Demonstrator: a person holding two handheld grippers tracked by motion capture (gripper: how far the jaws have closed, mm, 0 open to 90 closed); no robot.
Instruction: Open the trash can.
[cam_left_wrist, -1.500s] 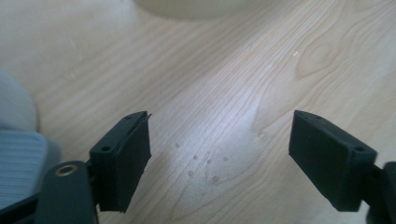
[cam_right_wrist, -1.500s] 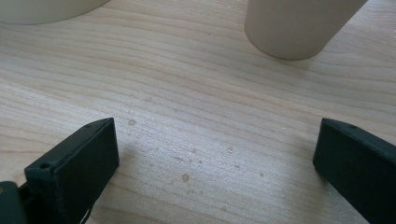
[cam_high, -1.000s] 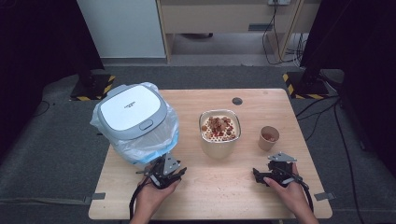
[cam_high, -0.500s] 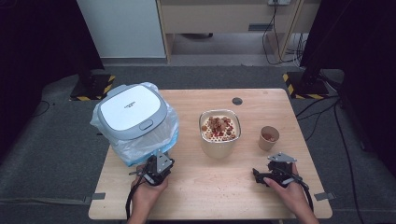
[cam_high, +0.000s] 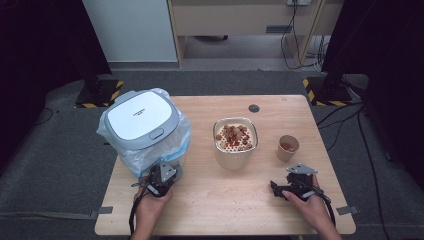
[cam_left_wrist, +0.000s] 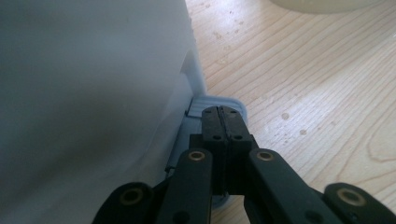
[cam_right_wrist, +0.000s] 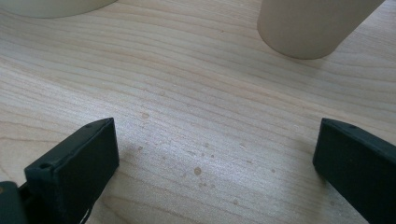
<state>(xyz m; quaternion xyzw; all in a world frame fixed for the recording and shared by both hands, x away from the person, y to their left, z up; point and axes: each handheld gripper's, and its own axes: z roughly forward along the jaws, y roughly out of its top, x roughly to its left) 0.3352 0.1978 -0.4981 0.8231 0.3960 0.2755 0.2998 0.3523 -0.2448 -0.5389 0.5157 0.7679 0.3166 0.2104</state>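
Standing at the left of the table (cam_high: 225, 205): a white pedal bin (cam_high: 142, 122), lid down, lined with a plastic bag (cam_high: 177, 147) that bulges round the rim, probably placed there to take scraps. Pressing up to its near side, low at the base: the left gripper (cam_high: 167, 172), carried in the left hand (cam_high: 150, 200). Jaws pressed together, having just been closing, with nothing between them. Shut that way most likely to make one blunt tip for pushing rather than pinching. Lying directly under and just ahead of that tip in the left gripper view: the grey pedal (cam_left_wrist: 238, 103), jutting from the foot of the bin wall; tips (cam_left_wrist: 222, 112) over it, contact likely but hard to tell for sure.

Moving on to the middle: a cream container (cam_high: 236, 155) topped with reddish-brown food (cam_high: 234, 136), well apart from the bin. Just right of it, a small paper cup (cam_high: 288, 148) with something reddish inside.

Resting near the right front edge: the right gripper (cam_high: 274, 186) in the right hand (cam_high: 307, 200), pointing left across the wood, jaws spread wide and empty, bare tabletop between them (cam_right_wrist: 215, 140). Parked there, seemingly waiting, with the cup and container ahead and well apart from the bin.
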